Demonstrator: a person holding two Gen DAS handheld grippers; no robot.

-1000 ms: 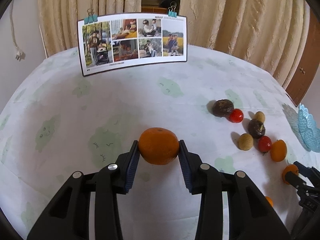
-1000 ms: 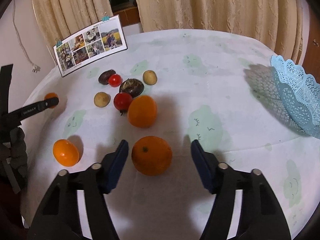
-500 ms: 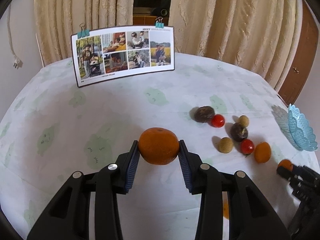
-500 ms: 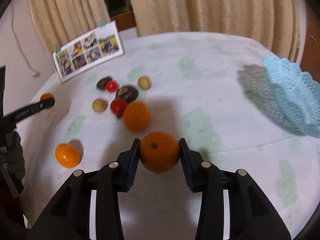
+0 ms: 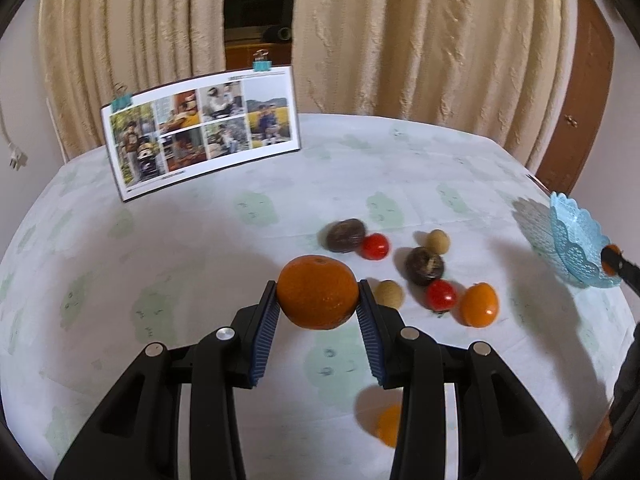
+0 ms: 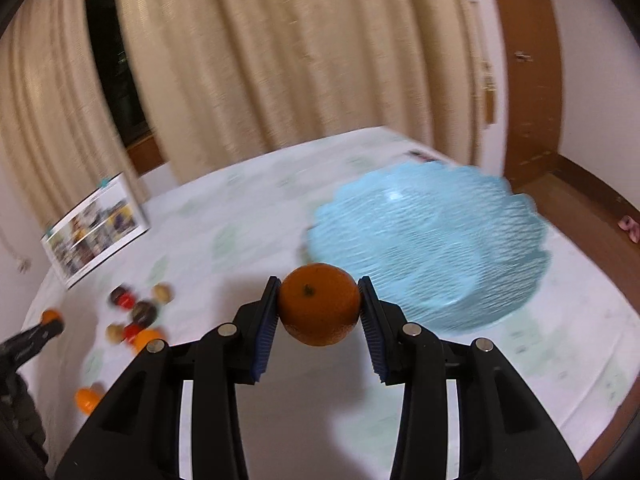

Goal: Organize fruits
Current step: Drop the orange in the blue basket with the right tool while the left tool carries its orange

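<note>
gripping one orange (image 5: pixel 318 297) in the left gripper (image 5: pixel 318 312), clamped above the tablecloth (image 5: pixel 200 248) left of the blue basket (image 5: pixel 576 248). squeezing a second orange (image 6: pixel 319 305) in the right gripper (image 6: pixel 319 312), just before the basket's rim.

A room with a big table and long curtains

The table (image 5: pixel 200 248) has a white cloth with pale green shapes. Behind the table hang cream curtains (image 5: pixel 420 40), with a dark gap (image 5: pixel 260 0) between them. Right of the curtains is a brown door (image 5: pixel 580 92).
</note>
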